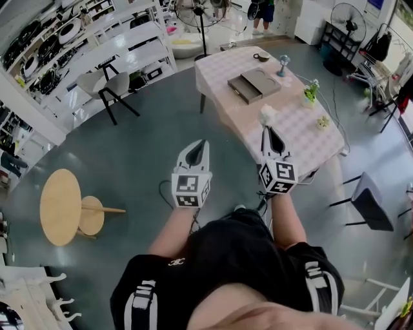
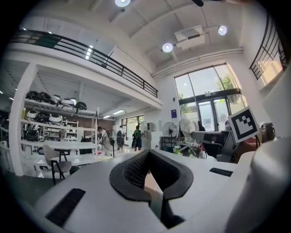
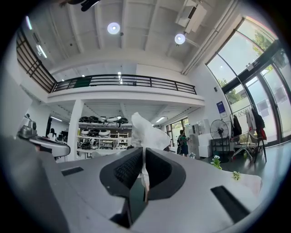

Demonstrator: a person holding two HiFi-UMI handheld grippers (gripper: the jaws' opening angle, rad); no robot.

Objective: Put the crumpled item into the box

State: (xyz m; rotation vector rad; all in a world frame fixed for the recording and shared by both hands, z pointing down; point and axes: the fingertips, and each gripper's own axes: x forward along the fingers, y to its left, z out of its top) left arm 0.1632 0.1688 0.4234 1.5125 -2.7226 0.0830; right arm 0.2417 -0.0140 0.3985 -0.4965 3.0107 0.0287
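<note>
A white crumpled tissue sticks up from the tips of my right gripper, which is shut on it, just short of the near edge of the table with a checked cloth. In the right gripper view the tissue is pinched between the black pads of the right gripper and fans out above them. A flat grey-brown box lies open on the table further away. My left gripper hangs over the floor left of the table, shut and empty, as the left gripper view also shows for this gripper.
On the table stand small potted plants, a small blue-grey figure and a dark dish. A dark chair stands at the right, a round wooden stool at the left. Shelving, a chair and fans stand further off.
</note>
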